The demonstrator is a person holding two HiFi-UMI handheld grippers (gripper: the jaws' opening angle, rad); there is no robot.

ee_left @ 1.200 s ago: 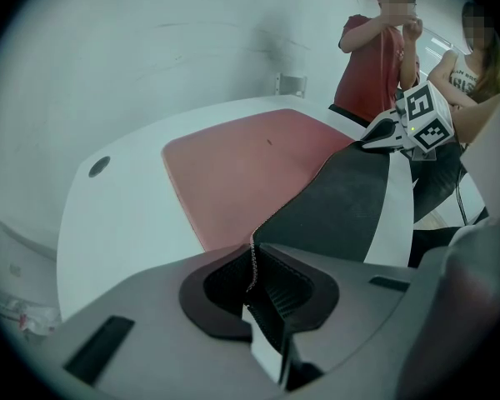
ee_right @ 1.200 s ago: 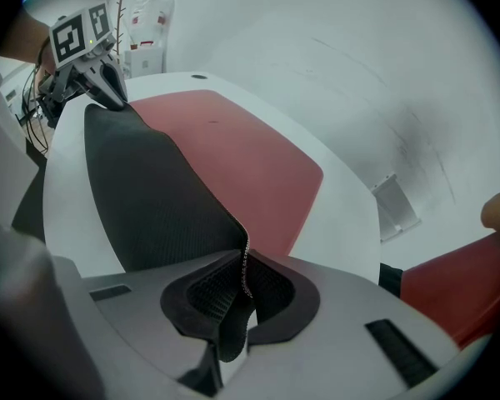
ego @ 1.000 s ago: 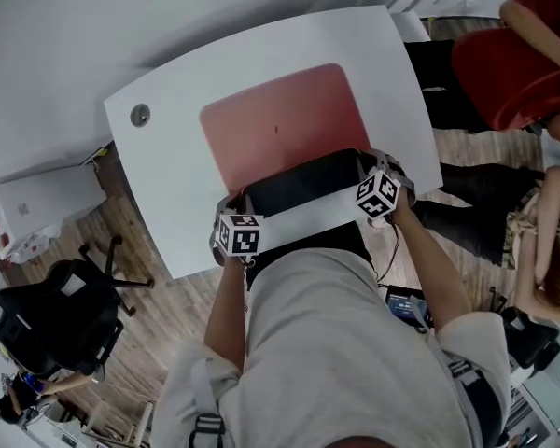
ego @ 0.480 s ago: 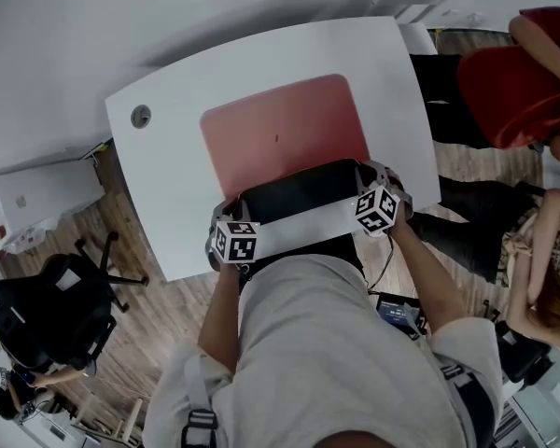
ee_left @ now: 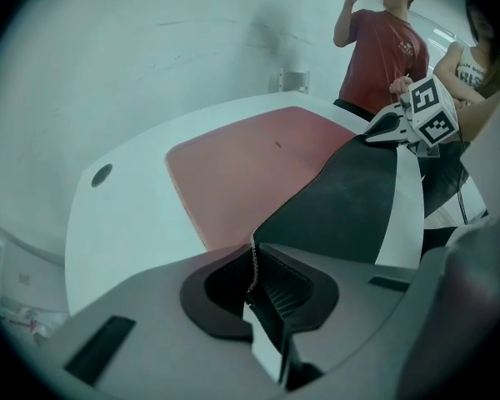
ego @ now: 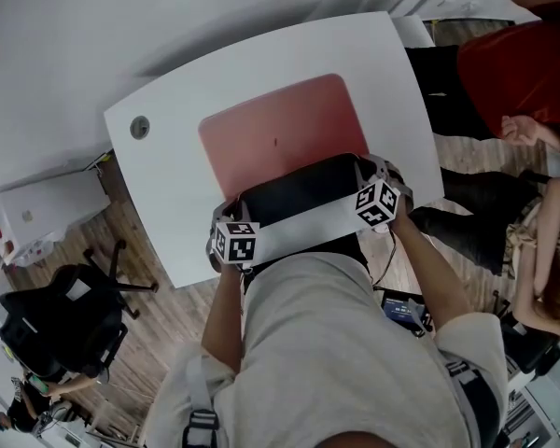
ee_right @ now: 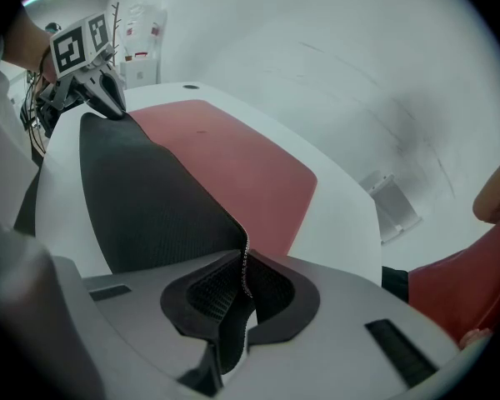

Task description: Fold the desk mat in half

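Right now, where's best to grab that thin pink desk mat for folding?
By its two near corners, from the person's side of the white table. The thin pink desk mat is limp, so one grip would likely let it sag; the left gripper and right gripper each pinch a corner, black underside curling up.

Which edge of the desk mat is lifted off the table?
The desk mat's near edge, by the person: the left gripper and right gripper pinch its corners, baring the black underside. The far edge lies flat, red side up.
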